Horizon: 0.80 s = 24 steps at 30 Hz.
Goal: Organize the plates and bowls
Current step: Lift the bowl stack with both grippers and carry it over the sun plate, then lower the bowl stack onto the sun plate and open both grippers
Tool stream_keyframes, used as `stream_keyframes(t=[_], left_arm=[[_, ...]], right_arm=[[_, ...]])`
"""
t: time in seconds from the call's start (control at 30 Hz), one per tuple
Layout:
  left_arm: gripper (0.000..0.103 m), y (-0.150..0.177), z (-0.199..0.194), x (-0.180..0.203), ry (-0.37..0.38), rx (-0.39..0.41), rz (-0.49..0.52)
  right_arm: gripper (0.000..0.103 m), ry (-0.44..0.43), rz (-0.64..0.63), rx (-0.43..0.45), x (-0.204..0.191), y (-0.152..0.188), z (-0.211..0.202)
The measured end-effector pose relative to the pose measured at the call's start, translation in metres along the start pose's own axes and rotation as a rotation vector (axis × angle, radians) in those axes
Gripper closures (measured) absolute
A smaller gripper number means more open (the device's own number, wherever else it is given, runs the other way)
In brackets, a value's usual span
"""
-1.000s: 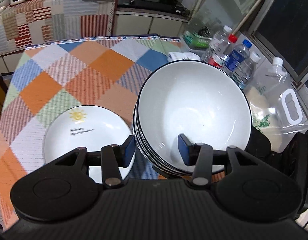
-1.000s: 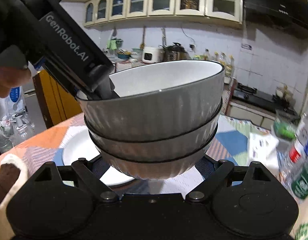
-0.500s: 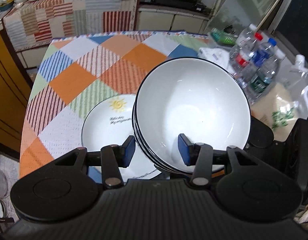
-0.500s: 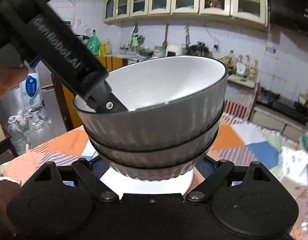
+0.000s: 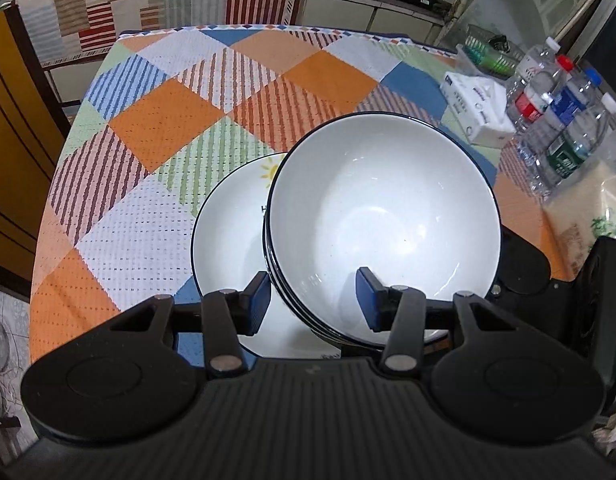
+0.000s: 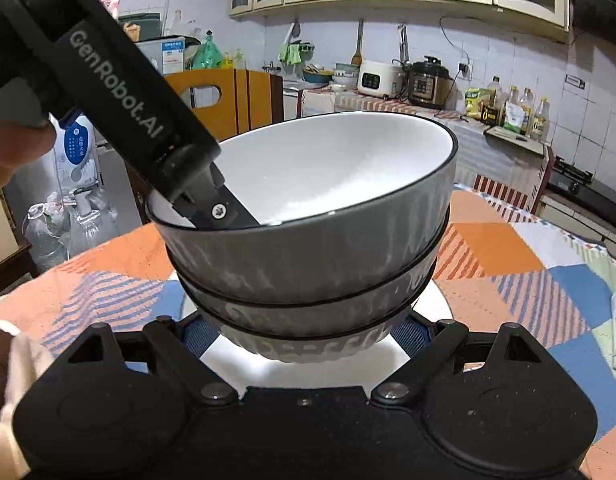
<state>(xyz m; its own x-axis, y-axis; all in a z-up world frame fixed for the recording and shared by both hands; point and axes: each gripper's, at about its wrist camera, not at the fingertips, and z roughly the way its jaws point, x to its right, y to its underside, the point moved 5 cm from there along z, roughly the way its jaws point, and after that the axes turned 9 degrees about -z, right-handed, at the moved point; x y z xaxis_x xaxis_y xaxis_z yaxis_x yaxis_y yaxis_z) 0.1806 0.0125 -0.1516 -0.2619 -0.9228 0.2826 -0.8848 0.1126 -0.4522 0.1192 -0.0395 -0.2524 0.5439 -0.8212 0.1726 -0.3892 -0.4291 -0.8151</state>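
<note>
A stack of three grey ribbed bowls, white inside, hangs just above a white plate with a sun print on the checked tablecloth. My left gripper is shut on the stack's near rim, one blue pad outside and one inside the top bowl. In the right wrist view its inner finger lies against the rim of the bowl stack. My right gripper holds the lowest bowl between widely spread fingers, its pads mostly hidden under the stack. The plate shows beneath.
Several water bottles, a tissue pack and a clear bag crowd the table's right edge. An orange cabinet stands off the left edge. A person's hand grips the left gripper's handle.
Both grippers have carried the bowl stack down and sideways toward the plate. The stack was beside the plate and now overlaps it. Neither grip has changed.
</note>
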Motion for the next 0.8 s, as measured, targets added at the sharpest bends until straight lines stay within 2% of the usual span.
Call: stream_keyframes(t=[0.5, 0.8], left_arm=[[0.059, -0.001, 0.031, -0.007, 0.006, -0.049, 0.021], [0.059, -0.006, 0.035, -0.008, -0.013, -0.029, 0.007]], right_arm=[[0.01, 0.016, -0.021, -0.046, 0.001, 0.015, 0.021], [0.01, 0.001, 0.018, -0.043, 0.006, 0.014, 0.026]])
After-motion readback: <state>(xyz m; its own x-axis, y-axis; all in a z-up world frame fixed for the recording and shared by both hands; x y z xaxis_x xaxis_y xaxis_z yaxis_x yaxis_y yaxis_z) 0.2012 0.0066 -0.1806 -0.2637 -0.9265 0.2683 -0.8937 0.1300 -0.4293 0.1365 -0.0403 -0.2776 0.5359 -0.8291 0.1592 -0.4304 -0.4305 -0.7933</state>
